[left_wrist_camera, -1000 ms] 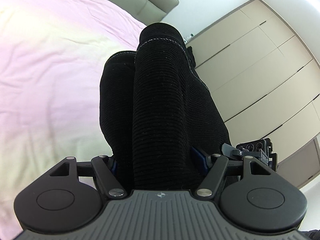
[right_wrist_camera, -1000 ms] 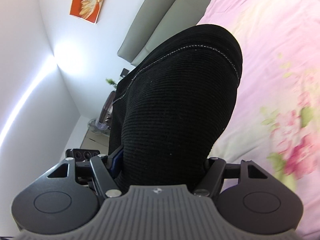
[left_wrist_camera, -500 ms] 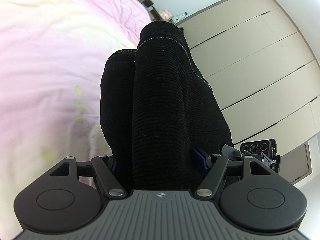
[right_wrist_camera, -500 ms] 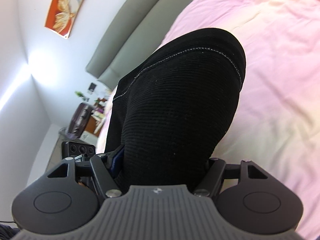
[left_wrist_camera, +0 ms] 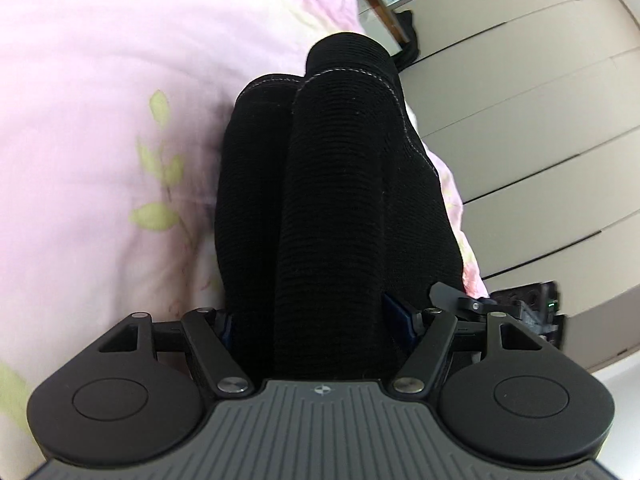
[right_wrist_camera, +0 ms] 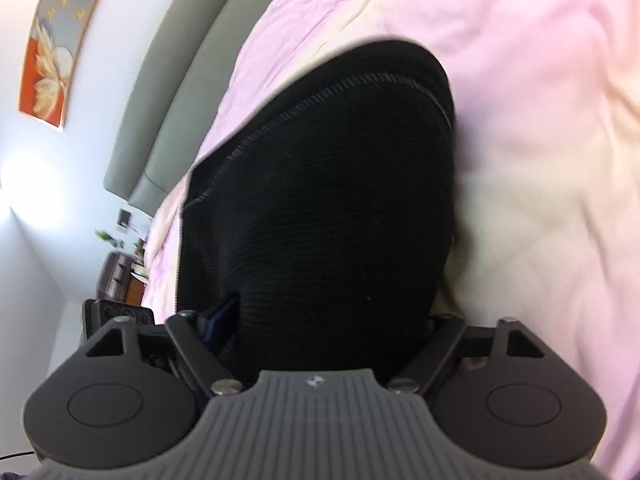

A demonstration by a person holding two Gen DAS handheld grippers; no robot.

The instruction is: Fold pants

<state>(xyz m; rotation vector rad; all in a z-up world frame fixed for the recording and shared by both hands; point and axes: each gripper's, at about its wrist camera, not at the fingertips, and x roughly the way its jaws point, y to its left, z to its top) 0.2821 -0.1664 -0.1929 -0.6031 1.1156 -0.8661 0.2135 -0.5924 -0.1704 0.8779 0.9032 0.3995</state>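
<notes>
Black ribbed pants [left_wrist_camera: 332, 152], bunched and doubled over, fill the middle of both wrist views and hide the fingertips. My left gripper [left_wrist_camera: 316, 312] is shut on the bunch, which presses against both blue pads [left_wrist_camera: 394, 312]. In the right wrist view the same pants [right_wrist_camera: 340, 168] sit low over the pink bedspread [right_wrist_camera: 540, 120]. The jaws of my right gripper [right_wrist_camera: 332, 320] are opening with the cloth still between them, and its left blue pad [right_wrist_camera: 218, 318] stands bare beside the fabric.
The bed's floral pink cover [left_wrist_camera: 100, 140] lies left of the pants. Beige wardrobe doors [left_wrist_camera: 540, 100] stand to the right. A grey headboard [right_wrist_camera: 168, 92] and an orange picture [right_wrist_camera: 52, 52] line the wall. The other gripper's body [left_wrist_camera: 532, 312] shows beside the pants.
Both grippers have come down toward the bed with the pants, so the bedspread fills more of each view. The right jaws have spread a little wider.
</notes>
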